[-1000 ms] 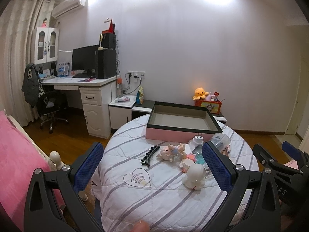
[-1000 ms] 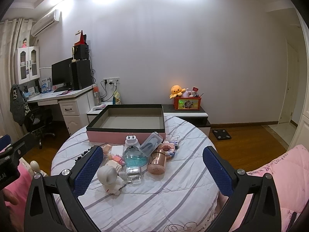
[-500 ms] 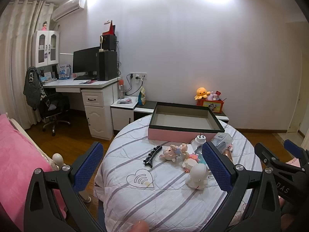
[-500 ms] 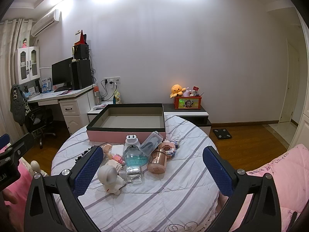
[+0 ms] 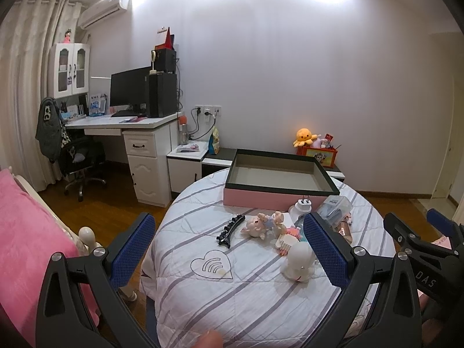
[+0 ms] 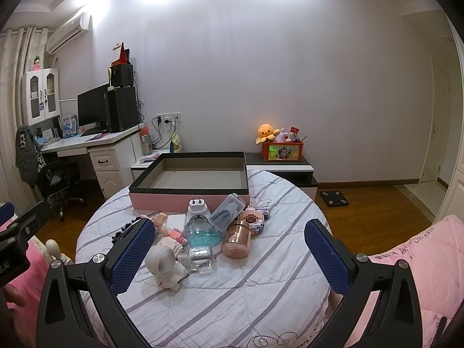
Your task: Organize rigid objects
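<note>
Toys and trinkets cluster (image 6: 203, 232) lies on the round surface (image 5: 249, 298) just before the pink box (image 6: 190, 184), unmoved since earlier. The black hair clip (image 5: 230, 230) runs lengthwise away from the cameras. Left tool (image 5: 229, 256) and right tool (image 6: 229, 256) stay wide and empty, barely shifted.

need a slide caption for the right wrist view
Open right hand-held gripper above a round table of cluttered toys, empty pink box behind.
</note>
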Tool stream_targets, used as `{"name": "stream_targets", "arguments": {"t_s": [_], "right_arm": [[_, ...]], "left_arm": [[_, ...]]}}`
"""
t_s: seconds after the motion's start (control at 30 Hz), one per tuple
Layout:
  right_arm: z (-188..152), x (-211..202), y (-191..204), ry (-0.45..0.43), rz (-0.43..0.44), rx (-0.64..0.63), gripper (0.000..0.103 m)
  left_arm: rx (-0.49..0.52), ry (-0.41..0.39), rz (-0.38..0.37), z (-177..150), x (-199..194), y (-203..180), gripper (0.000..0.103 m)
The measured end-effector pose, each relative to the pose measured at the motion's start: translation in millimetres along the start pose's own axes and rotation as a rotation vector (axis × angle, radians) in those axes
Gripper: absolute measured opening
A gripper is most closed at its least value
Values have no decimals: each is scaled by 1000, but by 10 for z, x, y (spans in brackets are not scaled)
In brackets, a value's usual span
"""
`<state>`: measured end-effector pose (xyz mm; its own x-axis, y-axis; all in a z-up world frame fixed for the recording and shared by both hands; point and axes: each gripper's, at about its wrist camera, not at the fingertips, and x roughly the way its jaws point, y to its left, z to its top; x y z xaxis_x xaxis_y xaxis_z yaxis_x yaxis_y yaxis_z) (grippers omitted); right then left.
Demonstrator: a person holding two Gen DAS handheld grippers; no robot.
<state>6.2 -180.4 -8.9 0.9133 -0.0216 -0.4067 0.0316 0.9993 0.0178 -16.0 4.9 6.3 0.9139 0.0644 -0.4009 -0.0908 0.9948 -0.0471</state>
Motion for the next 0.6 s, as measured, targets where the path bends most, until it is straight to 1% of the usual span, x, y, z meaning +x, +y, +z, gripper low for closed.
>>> {"name": "stream_targets", "arguments": {"t_s": [0.37, 0.6], "right_arm": [[11, 34, -43, 2, 0, 4, 103], [1, 63, -54, 12, 1, 5, 103]], "left_arm": [[-1, 0, -2, -11, 16, 10, 103], [1, 20, 0, -38, 80, -5, 103]]}}
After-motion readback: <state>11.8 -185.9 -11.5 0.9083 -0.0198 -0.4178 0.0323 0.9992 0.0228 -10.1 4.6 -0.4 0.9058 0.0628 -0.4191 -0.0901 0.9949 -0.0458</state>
